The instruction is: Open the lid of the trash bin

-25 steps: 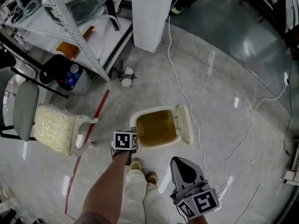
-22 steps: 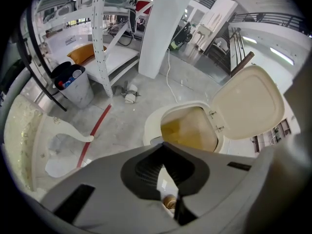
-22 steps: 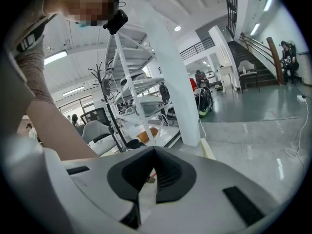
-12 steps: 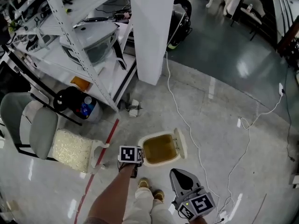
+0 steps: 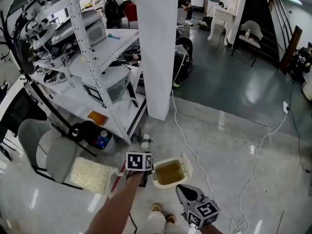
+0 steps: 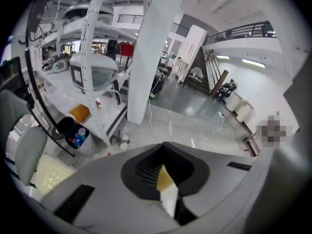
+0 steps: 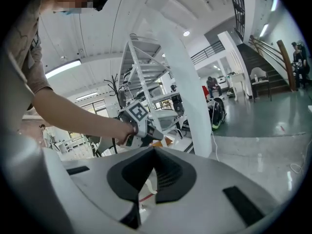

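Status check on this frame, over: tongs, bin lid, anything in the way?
Left tongs shut, empty, beside the trash bin. Right tongs shut, empty, clear of it. Lid flipped open, inside exposed. Nothing seen in the way.

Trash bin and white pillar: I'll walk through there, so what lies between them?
In the head view, a white cable trails along the grey floor between the trash bin and the white pillar.
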Motion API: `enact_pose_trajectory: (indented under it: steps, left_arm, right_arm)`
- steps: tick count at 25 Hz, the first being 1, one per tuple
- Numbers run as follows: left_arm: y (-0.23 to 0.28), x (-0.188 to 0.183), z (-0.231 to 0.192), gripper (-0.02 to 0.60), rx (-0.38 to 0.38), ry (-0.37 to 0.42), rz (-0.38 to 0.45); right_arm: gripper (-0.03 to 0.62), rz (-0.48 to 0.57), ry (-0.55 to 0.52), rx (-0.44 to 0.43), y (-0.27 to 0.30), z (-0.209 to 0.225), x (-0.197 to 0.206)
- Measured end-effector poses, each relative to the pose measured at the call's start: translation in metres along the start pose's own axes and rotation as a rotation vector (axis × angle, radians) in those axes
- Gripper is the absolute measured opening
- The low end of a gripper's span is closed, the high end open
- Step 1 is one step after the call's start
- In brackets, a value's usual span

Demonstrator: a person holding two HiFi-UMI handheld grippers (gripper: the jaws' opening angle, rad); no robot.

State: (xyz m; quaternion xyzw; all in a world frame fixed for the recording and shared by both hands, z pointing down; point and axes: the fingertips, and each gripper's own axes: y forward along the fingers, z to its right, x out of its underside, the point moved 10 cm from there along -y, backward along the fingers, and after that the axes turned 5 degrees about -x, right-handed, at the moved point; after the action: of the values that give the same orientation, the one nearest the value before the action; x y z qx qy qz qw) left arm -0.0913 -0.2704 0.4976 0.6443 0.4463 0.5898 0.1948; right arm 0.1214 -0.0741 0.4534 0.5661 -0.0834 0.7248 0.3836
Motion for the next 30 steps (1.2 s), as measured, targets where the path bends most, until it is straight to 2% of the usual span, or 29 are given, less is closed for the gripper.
enact_pose_trajectory:
  steps: [7,14,17,21,26,30]
  left_arm:
    - [-0.086,-0.050,0.013,-0.002,0.015,0.032,0.144]
    - [-0.197,-0.080,0.050,0.000,0.068,0.148,0.450]
    - [-0.236,-0.070,0.069,0.000,0.099,0.166,0.568]
    - [-0.263,-0.047,0.089,-0.002,0.110,0.190,0.664]
    - [-0.275,-0.011,0.105,0.000,0.067,0.254,0.762]
    - [-0.261,0.025,0.110,0.000,0.016,0.285,0.819]
  right_arm:
    - [0.032,0.018,-0.040,-0.018,-0.012,-0.024,-0.023]
    - [0.032,0.080,-0.063,0.016,-0.022,-0.035,-0.048]
    - [0.032,0.112,-0.088,0.032,-0.023,-0.037,-0.065]
    - [0.032,0.161,-0.115,0.051,-0.026,-0.039,-0.084]
    - [0.032,0.207,-0.144,0.078,-0.036,-0.043,-0.099]
    - [0.032,0.225,-0.159,0.104,-0.044,-0.040,-0.102]
